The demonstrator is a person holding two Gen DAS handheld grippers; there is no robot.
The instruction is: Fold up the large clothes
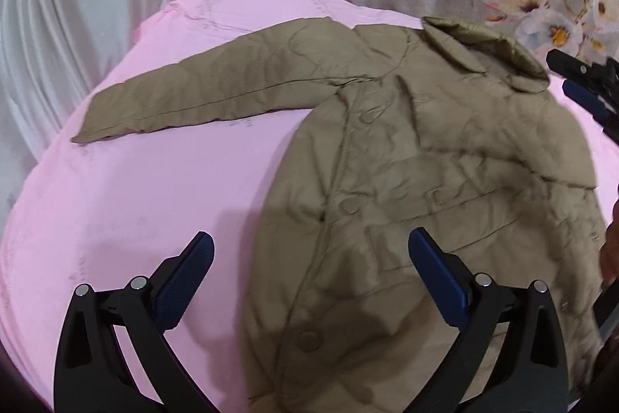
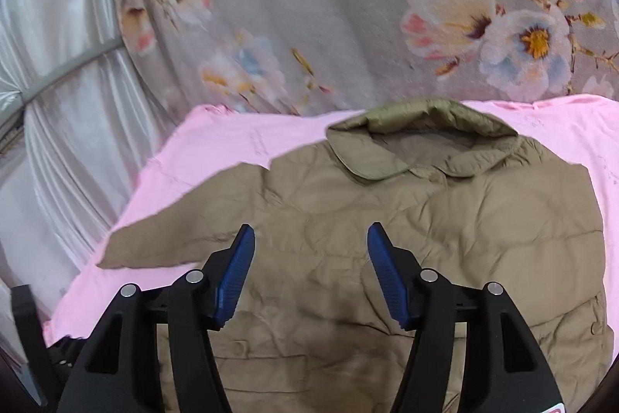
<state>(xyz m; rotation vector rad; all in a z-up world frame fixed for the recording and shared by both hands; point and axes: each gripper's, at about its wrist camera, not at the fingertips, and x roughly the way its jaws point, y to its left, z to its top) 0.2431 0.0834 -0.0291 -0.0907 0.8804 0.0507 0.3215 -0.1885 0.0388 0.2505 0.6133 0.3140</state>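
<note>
A tan quilted jacket (image 1: 406,180) lies flat, front up, on a pink sheet (image 1: 135,200). Its left sleeve (image 1: 201,95) stretches out to the left; the other sleeve looks folded across the body. The collar (image 1: 476,53) points to the far side. My left gripper (image 1: 309,246) is open and empty, above the jacket's left edge near the lower buttons. My right gripper (image 2: 311,239) is open and empty above the jacket's chest (image 2: 348,239), below the collar (image 2: 421,138). The right gripper also shows in the left wrist view (image 1: 580,84) beside the collar.
A grey floral cloth (image 2: 348,6) hangs behind the pink sheet (image 2: 232,146). A shiny white curtain (image 1: 58,26) hangs on the left. A hand (image 1: 609,250) shows at the right edge of the left wrist view.
</note>
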